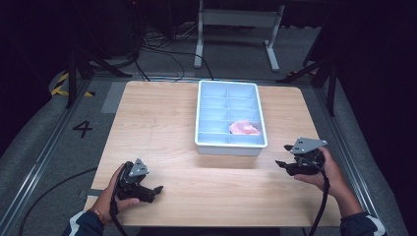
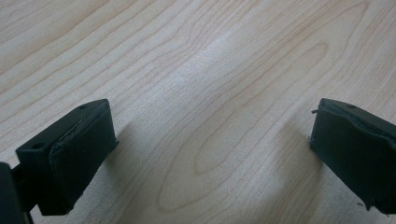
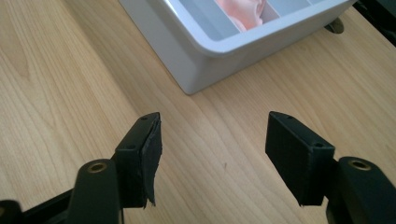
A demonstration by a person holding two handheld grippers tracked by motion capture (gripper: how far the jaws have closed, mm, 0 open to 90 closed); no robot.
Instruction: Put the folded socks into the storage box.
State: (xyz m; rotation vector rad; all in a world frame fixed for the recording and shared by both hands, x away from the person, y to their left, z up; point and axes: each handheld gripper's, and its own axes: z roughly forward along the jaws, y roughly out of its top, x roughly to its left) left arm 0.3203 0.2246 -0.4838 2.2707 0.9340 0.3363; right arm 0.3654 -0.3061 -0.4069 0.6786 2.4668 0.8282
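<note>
Tongs stand open and empty: left tongs (image 1: pixel 156 189) rest low on the desk (image 1: pixel 162 128), right tongs (image 1: pixel 282 156) face the tray (image 1: pixel 231 145), whose near-right compartment holds the pink cloth (image 1: pixel 244 128), apparently dropped there.

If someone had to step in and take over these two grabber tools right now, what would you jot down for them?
Left gripper: open, holding nothing, low over the near left of the table.
Right gripper: open, holding nothing, at the near right, jaws pointing toward the tray's near corner.
Things: the white divided tray sits at the table's middle right. A pink item lies in a near right compartment; the other compartments look bare.
Done: the pink item is in the tray.
Left: nothing else to pick up lies on the wood in view, so check what comes next before moving.
</note>
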